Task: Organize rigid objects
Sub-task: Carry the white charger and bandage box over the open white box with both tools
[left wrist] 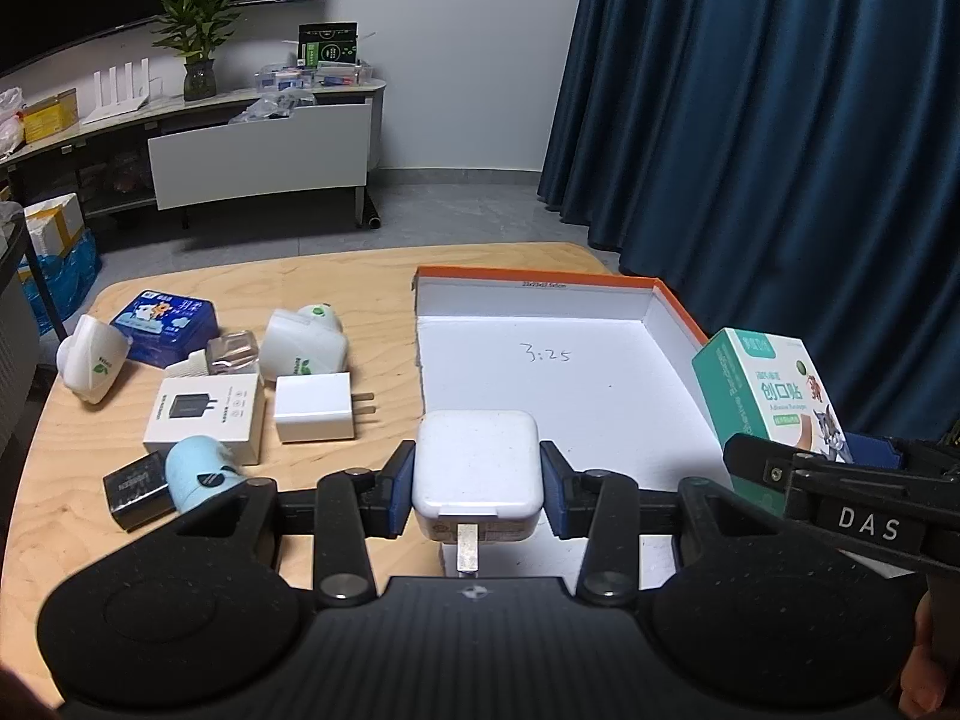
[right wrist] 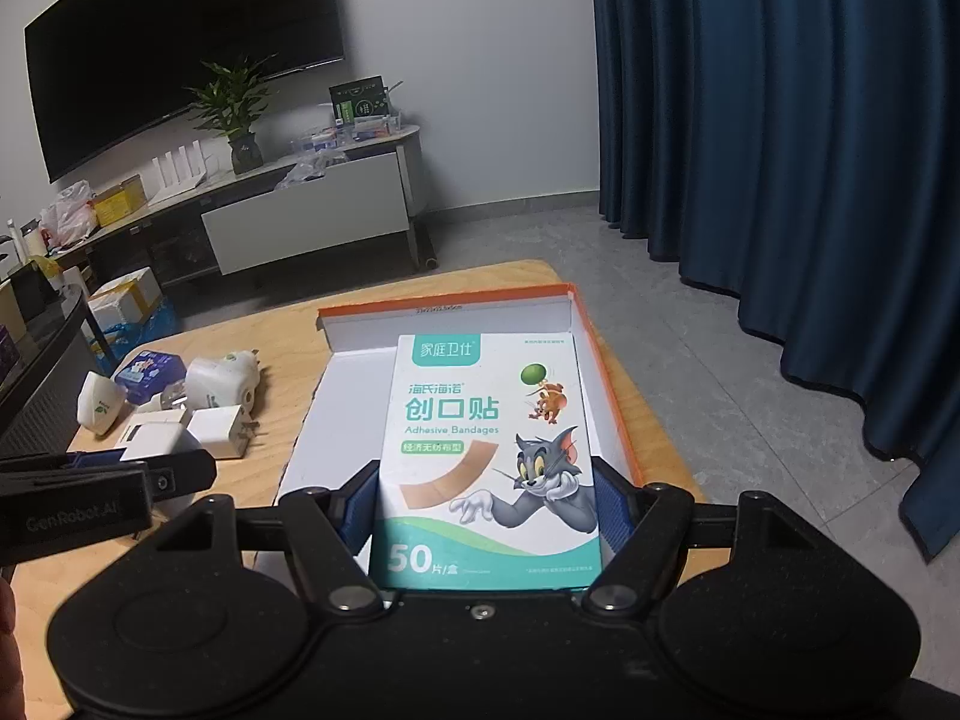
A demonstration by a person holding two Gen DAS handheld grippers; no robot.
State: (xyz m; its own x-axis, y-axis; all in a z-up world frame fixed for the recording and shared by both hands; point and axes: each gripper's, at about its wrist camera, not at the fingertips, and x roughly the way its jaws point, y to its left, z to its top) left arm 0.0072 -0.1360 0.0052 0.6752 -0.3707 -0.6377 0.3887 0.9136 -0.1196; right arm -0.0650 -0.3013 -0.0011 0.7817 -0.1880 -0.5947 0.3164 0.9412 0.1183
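Observation:
My left gripper is shut on a white power adapter, its prongs toward the camera, held over the near left edge of the orange-rimmed white tray. My right gripper is shut on a teal and white adhesive bandage box and holds it above the tray. The bandage box also shows at the right in the left wrist view. The right gripper's body crosses the lower right of that view.
On the wooden table left of the tray lie a white charger, a white charger box, a blue tissue pack, two white plug-in devices, a light blue cylinder and a black block. Blue curtain at right.

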